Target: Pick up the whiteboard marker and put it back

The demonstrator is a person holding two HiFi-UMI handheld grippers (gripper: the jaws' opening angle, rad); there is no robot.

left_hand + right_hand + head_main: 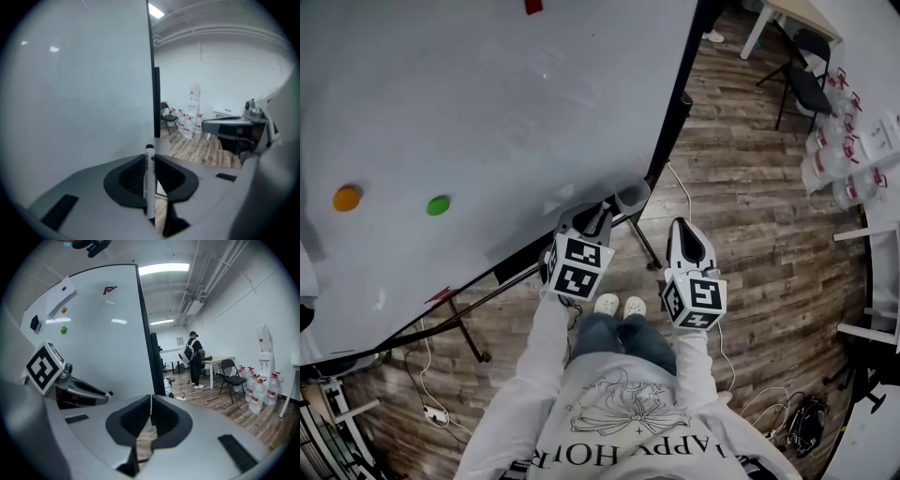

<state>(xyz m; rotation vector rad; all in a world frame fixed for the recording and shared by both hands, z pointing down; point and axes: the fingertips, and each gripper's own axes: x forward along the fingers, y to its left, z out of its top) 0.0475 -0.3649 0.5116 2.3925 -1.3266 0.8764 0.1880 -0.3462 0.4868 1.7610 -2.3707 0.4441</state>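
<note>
Marker (pixel 149 183), apparently capped, in left gripper (pixel 150 158)

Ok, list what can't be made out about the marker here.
- Whiteboard marker: its print is too small to read in the left gripper view.
- Head view: the marker can't be picked out at the left gripper; too small and dark.
- Red item on the whiteboard: cut off by the top edge.

whiteboard (pixel 487 112) close ahead, open floor (pixel 750 187) rightward

left gripper (pixel 598 217): clamped on a marker (pixel 149 183), tipped a bit downward
right gripper (pixel 688 234): jaws together, empty, nearly level
</note>
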